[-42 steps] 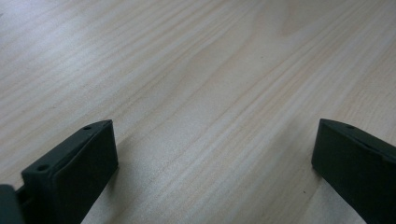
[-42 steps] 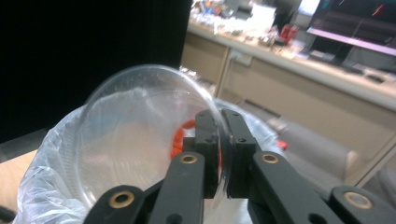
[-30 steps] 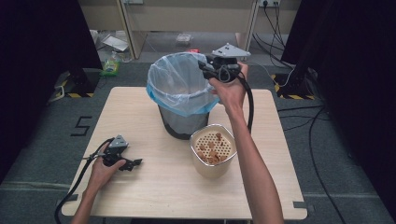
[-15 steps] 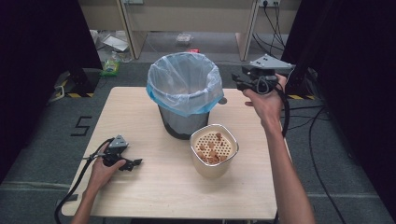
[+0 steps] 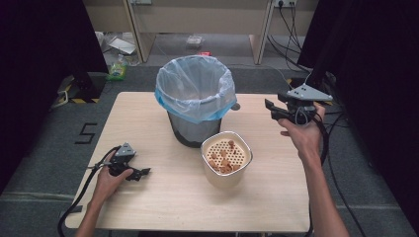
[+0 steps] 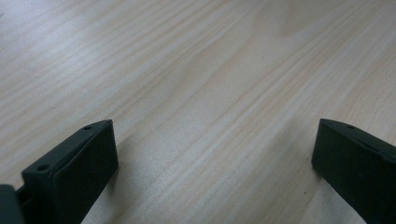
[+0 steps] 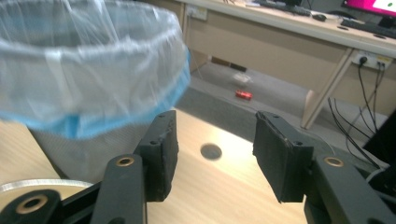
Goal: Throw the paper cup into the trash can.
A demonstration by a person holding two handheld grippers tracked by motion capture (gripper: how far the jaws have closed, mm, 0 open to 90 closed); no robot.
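**Empty right jaws off to the right of the bin, food strainer down and to their left**

Fingers first, in the high view: the right gripper point(image 5: 271, 109) is held above the table's far right edge, pointing left toward the trash bin point(image 5: 195, 98), its jaws parted and holding nothing; they have just been opening. The bin, lined with a clear bag with a blue rim, stands at the table's far middle. The cream strainer pot point(image 5: 227, 159), with brown scraps lying on its perforated insert, sits just near-right of the bin, so it lies to the left of and nearer than the right gripper's fingers and well below them. The right hand is much the nearer to it. The left gripper point(image 5: 140, 173) rests on the table point(image 5: 163, 207) at the near left, well apart from both vessels. A "5" is marked on the floor to the left of the table.

Left gripper view: the two black pads point(image 6: 86, 168) stand wide apart over bare wood grain, nothing between them.

Right gripper view: the pads point(image 7: 163, 154) are spread with only tabletop and a round cable hole point(image 7: 211, 151) showing in the gap. The bin's bag rim is at upper left, and a curved sliver of the pot's rim at lower left. No label is readable on either vessel.
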